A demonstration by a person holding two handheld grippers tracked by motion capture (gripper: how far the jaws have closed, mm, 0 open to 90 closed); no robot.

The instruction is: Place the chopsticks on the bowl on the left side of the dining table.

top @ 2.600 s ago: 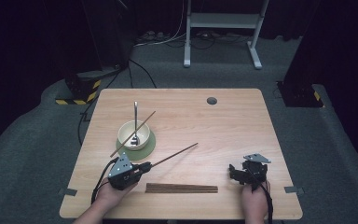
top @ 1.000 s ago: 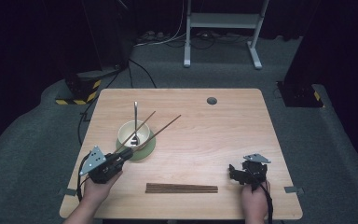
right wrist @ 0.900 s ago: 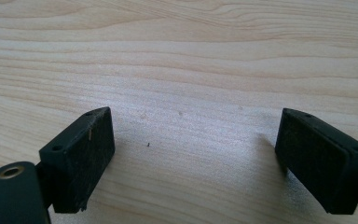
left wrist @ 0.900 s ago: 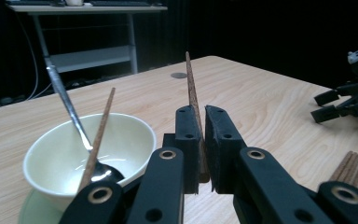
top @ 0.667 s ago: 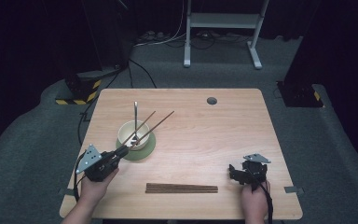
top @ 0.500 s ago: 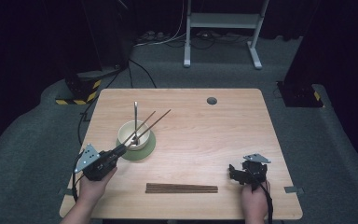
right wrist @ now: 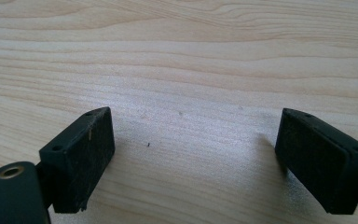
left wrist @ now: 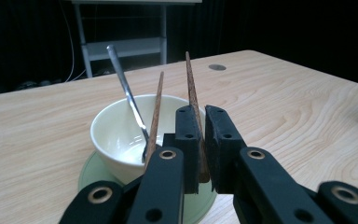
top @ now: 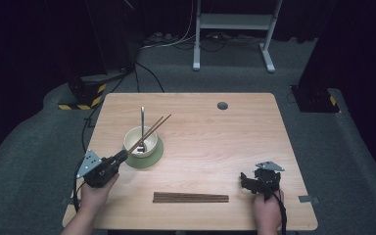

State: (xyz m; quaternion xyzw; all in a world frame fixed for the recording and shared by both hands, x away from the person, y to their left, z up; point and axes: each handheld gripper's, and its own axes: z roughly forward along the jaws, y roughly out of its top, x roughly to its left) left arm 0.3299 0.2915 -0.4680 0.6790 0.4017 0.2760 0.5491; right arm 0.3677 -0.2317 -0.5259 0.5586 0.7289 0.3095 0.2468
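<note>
Dark room with grey carpet, plus a light wooden table (top: pixel 254 127) in the middle. Guessing at the job, since none is stated: looks like moving chopsticks into the bowl (top: pixel 139 142).

Progress-wise, calling it roughly halfway:
- Seeing one chopstick (left wrist: pixel 156 112) leaning in the bowl, next to a metal spoon (left wrist: pixel 126 93) that also stands in there.
- Got the left gripper (left wrist: pixel 201 140) clenched on a second chopstick (left wrist: pixel 193 102), gripped near its thick end and tilted up and away over the bowl's near rim. Not let go of yet, so not counting it as delivered.
- Leaves a pair of chopsticks (top: pixel 191 197) lying flat side by side near the front edge of the table, between the two hands, touched by neither gripper.

Container notes: white bowl sitting on a green saucer (top: pixel 152 160), holding just the spoon and that one loose stick as far as visible. Can't spot any food or liquid inside.

Over on the other side, seeing the right gripper (right wrist: pixel 193 158) with jaws spread wide and nothing between them, parked low over bare wood near the front right corner, well apart from the bowl.

Probably next: dropping the held stick in, then going for the pair.
</note>
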